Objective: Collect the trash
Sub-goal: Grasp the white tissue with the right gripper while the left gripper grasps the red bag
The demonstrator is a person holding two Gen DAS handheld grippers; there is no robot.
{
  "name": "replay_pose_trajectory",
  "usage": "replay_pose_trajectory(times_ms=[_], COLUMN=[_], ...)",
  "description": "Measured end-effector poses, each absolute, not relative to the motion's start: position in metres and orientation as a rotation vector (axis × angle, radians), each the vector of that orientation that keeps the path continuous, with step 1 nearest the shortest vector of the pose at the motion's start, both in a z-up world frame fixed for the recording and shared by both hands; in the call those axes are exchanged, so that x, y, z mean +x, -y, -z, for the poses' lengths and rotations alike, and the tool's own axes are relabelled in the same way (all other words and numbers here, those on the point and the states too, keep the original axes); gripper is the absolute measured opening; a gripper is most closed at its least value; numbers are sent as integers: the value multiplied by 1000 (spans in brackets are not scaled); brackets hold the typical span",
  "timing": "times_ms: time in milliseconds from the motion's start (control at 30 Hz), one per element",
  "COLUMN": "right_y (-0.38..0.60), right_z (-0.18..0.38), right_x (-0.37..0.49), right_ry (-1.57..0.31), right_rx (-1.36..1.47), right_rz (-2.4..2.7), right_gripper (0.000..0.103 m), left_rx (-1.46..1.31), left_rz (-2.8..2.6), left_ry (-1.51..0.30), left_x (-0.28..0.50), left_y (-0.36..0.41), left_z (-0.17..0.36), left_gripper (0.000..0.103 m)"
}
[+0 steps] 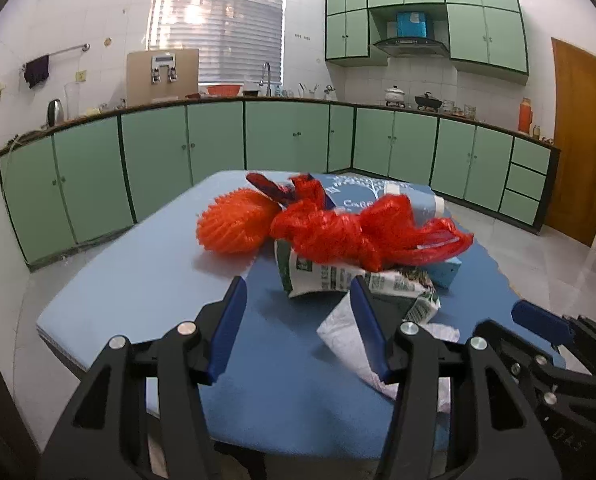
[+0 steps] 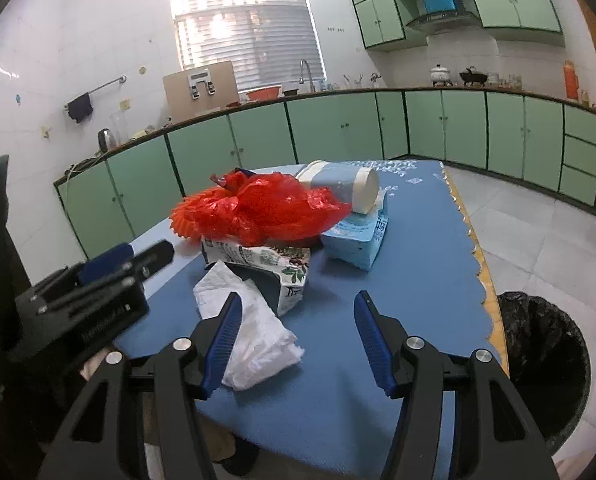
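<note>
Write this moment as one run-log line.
left gripper: open, empty | right gripper: open, empty | crumpled tissue: on table | bin: beside table

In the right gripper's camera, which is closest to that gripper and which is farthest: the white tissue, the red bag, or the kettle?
1. White tissue: on the blue table, right by the right gripper, touching its left jaw.
2. Red bag: farther back, on top of the trash pile.
3. Kettle: far off on the counter, at the left.
</note>
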State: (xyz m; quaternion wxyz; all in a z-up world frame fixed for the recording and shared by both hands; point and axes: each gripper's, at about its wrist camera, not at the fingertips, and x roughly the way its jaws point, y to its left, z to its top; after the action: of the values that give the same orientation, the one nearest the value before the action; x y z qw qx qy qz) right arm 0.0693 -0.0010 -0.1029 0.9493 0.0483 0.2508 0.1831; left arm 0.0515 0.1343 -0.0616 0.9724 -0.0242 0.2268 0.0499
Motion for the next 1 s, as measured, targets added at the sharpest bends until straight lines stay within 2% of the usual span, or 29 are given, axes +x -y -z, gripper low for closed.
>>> replay_pose_trajectory(times_ms=[233, 333, 400, 433, 467, 500, 1000], right_y=[-9, -15, -17, -17, -18, -17, 52], right_z=[121, 127, 130, 130, 128, 126, 56], right_x=[78, 81, 82, 81, 79, 78, 57], right_ry=[-577, -607, -628, -629, -621, -613, -409], right_rx=[95, 95, 102, 106, 109, 113, 150], right_rz=[-391, -425, -462, -475, -482, -492, -358], right_gripper=[54, 40, 20, 17, 8, 6, 4], left_rx=[-108, -121, -119, -115, -113, -110, -90], left_rz=[-128, -144, -144, -141, -139, -135, -67], left_ry=[-471, -470, -467, -467, -466, -464, -434], left_x=[52, 51, 51, 51, 51, 51, 81], left_y=[-151, -156, -157, -156, -155, -153, -126], left_z=[73, 74, 74, 73, 73, 72, 55], left_gripper=[52, 52, 52, 52, 52, 52, 52])
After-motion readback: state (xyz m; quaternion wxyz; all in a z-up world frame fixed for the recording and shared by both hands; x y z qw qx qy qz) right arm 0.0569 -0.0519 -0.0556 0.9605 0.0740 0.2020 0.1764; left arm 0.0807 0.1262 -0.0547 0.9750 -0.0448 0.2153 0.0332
